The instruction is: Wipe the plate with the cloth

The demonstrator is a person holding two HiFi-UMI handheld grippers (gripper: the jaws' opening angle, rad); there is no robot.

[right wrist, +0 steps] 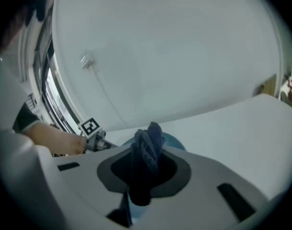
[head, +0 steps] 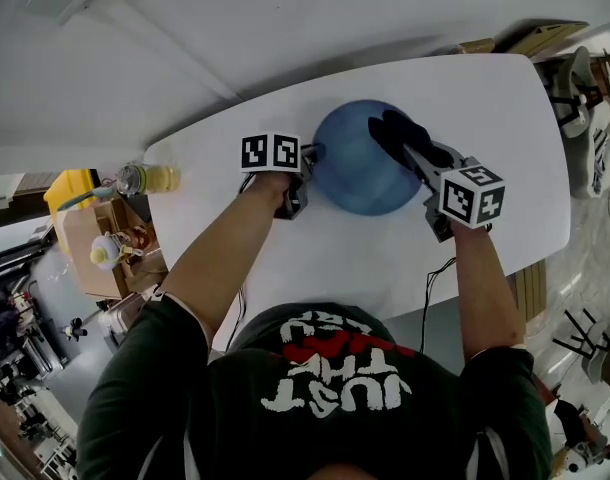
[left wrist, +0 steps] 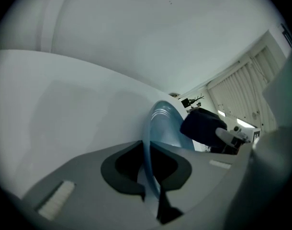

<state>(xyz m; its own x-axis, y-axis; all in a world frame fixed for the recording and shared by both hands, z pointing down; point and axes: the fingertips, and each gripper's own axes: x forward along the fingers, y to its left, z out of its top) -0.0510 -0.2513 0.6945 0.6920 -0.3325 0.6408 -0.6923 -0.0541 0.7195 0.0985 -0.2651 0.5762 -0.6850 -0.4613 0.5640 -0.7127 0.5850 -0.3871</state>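
Observation:
A blue plate (head: 355, 173) lies in the middle of the white table (head: 505, 128). My left gripper (head: 307, 171) is shut on the plate's left rim; in the left gripper view the rim (left wrist: 150, 152) runs edge-on between the jaws of the left gripper (left wrist: 148, 171). My right gripper (head: 413, 156) is shut on a bunched dark blue cloth (head: 395, 131), which hangs over the plate's right part. In the right gripper view the cloth (right wrist: 146, 150) fills the gap of the right gripper (right wrist: 142, 176), with the plate (right wrist: 174, 141) just behind it. I cannot tell whether the cloth touches the plate.
A bottle of yellowish liquid (head: 150, 178) lies at the table's left end. Beside that end stands an open cardboard box (head: 100, 243) with small things in it. Chairs (head: 585, 88) stand off the right end. A cable (head: 430, 293) hangs at the near edge.

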